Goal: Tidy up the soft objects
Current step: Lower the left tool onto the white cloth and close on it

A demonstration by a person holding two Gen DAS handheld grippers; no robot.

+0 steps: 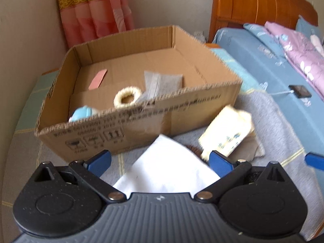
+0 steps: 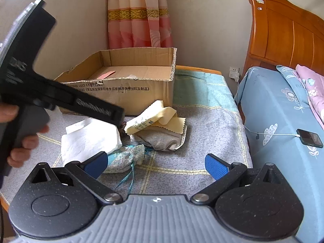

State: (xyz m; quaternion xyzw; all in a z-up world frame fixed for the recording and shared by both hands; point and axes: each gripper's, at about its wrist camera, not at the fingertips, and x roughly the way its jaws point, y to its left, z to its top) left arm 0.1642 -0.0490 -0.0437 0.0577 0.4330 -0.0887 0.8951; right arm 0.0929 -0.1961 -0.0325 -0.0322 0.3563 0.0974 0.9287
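My left gripper (image 1: 160,162) is open just above a white cloth (image 1: 168,170) that lies on the grey blanket in front of a cardboard box (image 1: 141,119). Inside the box are a cream fuzzy ring (image 1: 127,97), a pale blue soft item (image 1: 83,113) and a grey cloth (image 1: 162,83). My right gripper (image 2: 157,165) is open and holds nothing. It hovers near a lace pouch (image 2: 127,158) with teal strings. Beyond the pouch lie the white cloth (image 2: 89,139), a yellow cloth (image 2: 154,115) and a grey sock (image 2: 160,139).
A hand (image 2: 22,141) holds the left tool's handle at the left of the right wrist view. To the right are a bed with a blue sheet (image 2: 273,105), a phone (image 2: 309,137) on its cable and a wooden headboard (image 2: 283,32). A pink curtain (image 2: 139,16) hangs behind the box.
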